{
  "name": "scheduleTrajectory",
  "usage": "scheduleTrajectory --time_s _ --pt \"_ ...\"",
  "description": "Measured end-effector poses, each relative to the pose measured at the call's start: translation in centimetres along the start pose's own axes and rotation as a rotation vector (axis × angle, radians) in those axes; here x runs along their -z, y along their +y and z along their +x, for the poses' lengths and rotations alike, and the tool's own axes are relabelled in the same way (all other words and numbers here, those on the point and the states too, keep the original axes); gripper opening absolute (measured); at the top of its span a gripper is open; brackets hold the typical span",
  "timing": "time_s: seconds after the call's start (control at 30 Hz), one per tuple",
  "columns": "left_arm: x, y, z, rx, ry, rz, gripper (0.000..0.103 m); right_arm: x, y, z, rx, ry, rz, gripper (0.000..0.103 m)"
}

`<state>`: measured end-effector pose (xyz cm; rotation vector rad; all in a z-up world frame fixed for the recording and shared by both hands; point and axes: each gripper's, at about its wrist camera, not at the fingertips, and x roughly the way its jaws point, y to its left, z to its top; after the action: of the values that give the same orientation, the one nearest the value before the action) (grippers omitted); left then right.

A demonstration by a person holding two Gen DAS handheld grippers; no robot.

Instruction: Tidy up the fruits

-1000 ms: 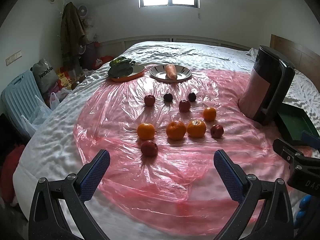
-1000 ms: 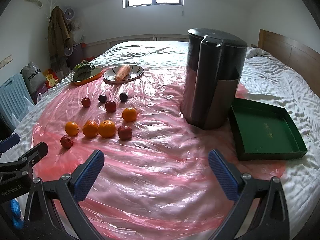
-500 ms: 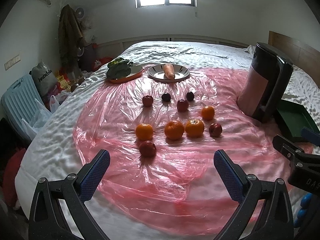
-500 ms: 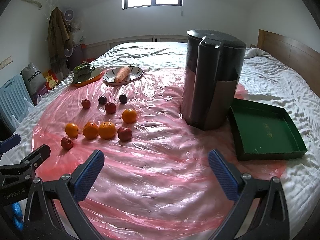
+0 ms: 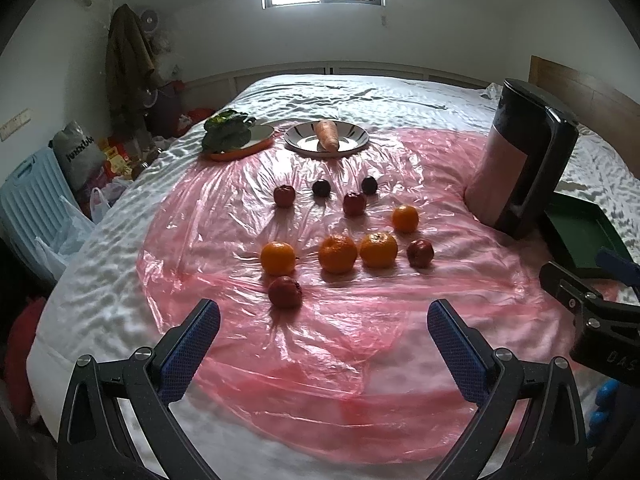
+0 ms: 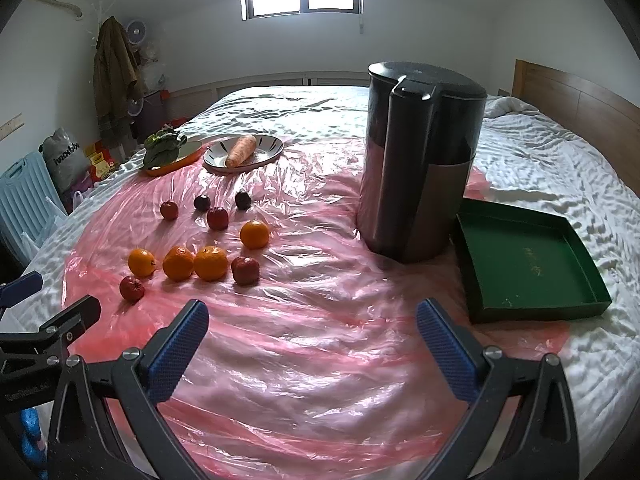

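Several oranges [image 5: 338, 253] [image 6: 211, 263], red apples [image 5: 285, 291] [image 6: 132, 288] and two dark plums [image 5: 321, 188] [image 6: 202, 202] lie scattered on a pink plastic sheet [image 5: 320, 352] over a bed. An empty green tray [image 6: 528, 264] [image 5: 580, 236] sits at the right. My left gripper [image 5: 324, 320] hovers open, short of the nearest apple, with nothing between its fingers. Over bare sheet my right gripper [image 6: 312, 320] is open and empty too, right of the fruit and left of the tray.
A tall dark cylindrical appliance [image 6: 420, 160] [image 5: 520, 160] stands between the fruit and the tray. Farther back are a striped plate with a carrot [image 5: 327, 140] [image 6: 241, 151] and an orange dish with leafy greens [image 5: 230, 136] [image 6: 164, 148]. Bags and a blue chair [image 5: 28, 200] crowd the floor at left.
Both views have shifted slightly; the fruit sits a little farther from the left gripper's fingers. Nothing was grasped or let go, and no fruit has moved.
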<state>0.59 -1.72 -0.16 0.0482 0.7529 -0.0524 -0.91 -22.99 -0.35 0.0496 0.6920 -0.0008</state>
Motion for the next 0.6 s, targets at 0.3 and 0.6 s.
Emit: scheduleTrajectory --time_s 0.3,0.6 --pt "-0.12 -0.45 -0.11 -0.007 0.002 -0.003 0.102 -0.16 -0.13 -0.18 0.003 -0.005 -0.001 0.103" --pt "-0.05 -0.44 0.05 -0.019 0.016 -0.001 0.102 -0.16 -0.20 -0.22 0.003 -0.006 -0.001 0.103"
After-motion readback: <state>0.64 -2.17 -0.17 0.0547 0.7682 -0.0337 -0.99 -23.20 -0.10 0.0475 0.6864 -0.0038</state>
